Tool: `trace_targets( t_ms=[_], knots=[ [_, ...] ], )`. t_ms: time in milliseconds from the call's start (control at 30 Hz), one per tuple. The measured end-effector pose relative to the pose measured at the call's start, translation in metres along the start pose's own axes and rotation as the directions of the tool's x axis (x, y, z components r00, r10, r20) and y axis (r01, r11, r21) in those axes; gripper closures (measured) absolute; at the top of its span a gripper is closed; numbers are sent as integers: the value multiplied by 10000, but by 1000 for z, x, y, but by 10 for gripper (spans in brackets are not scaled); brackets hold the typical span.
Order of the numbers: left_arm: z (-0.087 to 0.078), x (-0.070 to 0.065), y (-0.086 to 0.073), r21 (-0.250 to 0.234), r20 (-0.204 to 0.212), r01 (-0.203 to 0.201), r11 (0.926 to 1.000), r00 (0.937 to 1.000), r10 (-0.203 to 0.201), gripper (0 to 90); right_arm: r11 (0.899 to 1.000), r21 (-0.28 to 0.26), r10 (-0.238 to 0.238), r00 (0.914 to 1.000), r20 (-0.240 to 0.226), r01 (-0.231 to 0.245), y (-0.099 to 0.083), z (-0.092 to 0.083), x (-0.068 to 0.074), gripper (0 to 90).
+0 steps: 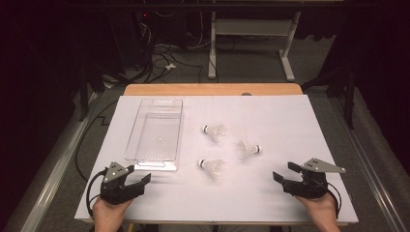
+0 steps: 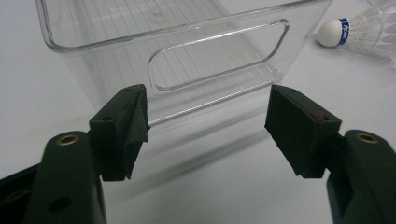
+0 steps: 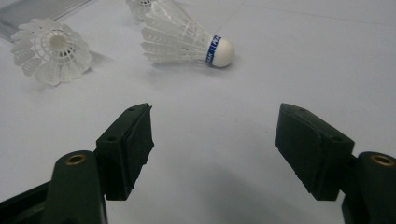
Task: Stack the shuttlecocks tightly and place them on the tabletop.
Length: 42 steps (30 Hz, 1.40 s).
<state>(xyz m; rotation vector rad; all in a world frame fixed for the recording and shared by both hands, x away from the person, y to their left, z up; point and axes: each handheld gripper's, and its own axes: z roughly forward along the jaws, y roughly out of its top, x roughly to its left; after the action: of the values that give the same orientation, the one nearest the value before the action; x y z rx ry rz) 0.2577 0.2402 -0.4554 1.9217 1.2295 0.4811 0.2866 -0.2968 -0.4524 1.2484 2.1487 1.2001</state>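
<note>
Evidently nothing is yet in hand: the left gripper (image 1: 138, 183) and right gripper (image 1: 285, 172) both rest on the table (image 1: 290, 116) with jaws spread and empty. Three shuttlecocks (image 1: 214, 131) (image 1: 248, 149) (image 1: 212, 166) lie right of the clear bin (image 1: 155, 133), which holds nothing. Probably the next move is closing on one shuttlecock lightly, sparing its feathers.

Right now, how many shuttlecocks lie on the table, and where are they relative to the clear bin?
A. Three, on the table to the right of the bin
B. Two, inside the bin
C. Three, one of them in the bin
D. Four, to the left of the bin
A: the high view shows three shuttlecocks on the white table, all right of the bin, which holds nothing.
</note>
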Motion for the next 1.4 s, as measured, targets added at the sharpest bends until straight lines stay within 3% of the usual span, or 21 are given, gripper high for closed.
trace_targets(
  t_ms=[533,1000,1400],
  knots=[
    [0,0,0,32,37,-61,10000,10000,61,308,9996,-104,-257,9993,-263,254,15,15,14,283],
    [-1,-1,0,25,84,-40,10000,10000,40,308,9999,-93,-149,9990,-431,146,26,26,21,293],
    [-1,-1,-1,36,114,-67,10000,9999,66,311,9982,258,-535,9981,-320,543,43,37,31,318]
  ],
)
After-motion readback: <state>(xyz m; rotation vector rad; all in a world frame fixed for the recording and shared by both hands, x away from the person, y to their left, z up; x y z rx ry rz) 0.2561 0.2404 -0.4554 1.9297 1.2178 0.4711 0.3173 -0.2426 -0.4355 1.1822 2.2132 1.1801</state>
